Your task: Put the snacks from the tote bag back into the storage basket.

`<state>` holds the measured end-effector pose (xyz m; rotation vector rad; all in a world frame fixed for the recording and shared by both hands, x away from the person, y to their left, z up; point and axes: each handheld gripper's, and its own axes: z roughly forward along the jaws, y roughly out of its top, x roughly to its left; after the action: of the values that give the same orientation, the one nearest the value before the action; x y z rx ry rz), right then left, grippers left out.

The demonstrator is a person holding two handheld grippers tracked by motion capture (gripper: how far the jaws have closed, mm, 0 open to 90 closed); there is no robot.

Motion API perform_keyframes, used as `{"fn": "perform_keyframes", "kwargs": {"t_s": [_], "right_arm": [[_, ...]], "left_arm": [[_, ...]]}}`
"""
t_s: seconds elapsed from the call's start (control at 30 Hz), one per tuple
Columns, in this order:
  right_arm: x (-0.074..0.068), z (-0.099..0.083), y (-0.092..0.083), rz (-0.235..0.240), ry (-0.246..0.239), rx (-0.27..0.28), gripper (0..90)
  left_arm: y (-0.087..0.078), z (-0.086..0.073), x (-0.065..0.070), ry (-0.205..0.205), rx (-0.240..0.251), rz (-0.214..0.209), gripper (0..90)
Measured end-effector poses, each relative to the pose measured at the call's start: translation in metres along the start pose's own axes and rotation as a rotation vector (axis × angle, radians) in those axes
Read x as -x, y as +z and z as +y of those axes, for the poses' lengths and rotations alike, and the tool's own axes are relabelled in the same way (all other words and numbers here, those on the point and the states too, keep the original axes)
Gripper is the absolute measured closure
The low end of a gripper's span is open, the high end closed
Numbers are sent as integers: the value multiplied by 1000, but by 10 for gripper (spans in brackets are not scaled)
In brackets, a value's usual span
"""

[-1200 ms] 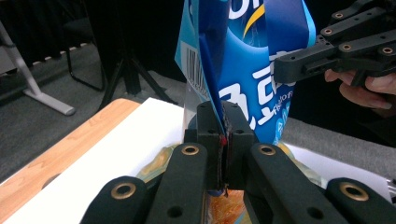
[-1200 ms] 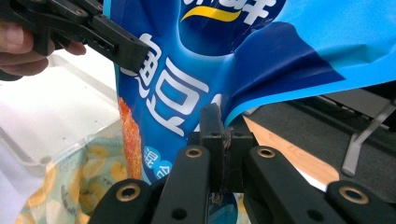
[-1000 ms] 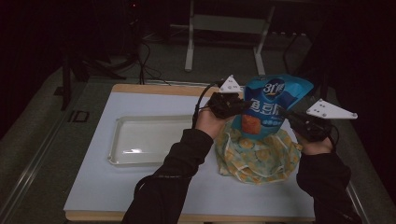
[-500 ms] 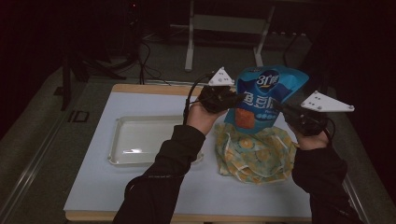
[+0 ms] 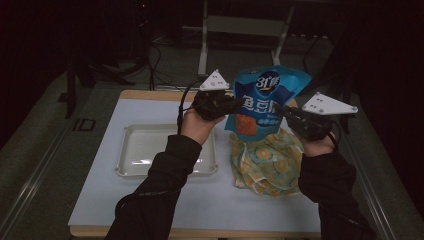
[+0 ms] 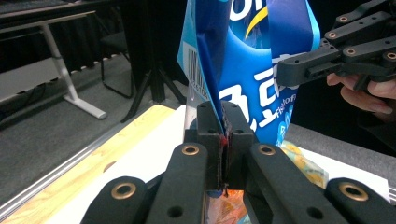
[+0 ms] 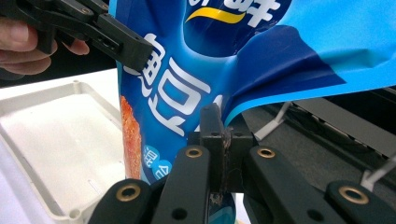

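A blue snack bag (image 5: 262, 102) hangs upright in the air above a patterned cloth bag (image 5: 267, 162) on the table (image 5: 100, 200) — long axis vertical, printed front toward the person. The left gripper (image 5: 235, 104) pinches its left edge, jaws closed tight on the film; the right gripper (image 5: 280, 111) clamps the right edge the same way. A white tray (image 5: 125, 167) sits to the left of the cloth bag.

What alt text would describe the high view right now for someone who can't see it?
Two handheld grippers, left gripper and right gripper, pinch opposite edges of a blue snack bag held upright above an orange-patterned cloth bag. A white tray lies to the left on the white table.
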<state>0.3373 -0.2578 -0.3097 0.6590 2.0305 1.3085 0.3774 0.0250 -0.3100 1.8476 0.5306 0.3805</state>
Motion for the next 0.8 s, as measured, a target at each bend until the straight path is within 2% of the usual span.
{"fn": "perform_keyframes", "kwargs": {"t_s": [0.43,0.8], "right_arm": [[-26,16,28,61,-26,9,896],[-46,27,48,103,-50,10,895]], "left_arm": [[-41,-16,-12,-32,4,47,893],[-69,-27,-21,-45,1,83,893]]}}
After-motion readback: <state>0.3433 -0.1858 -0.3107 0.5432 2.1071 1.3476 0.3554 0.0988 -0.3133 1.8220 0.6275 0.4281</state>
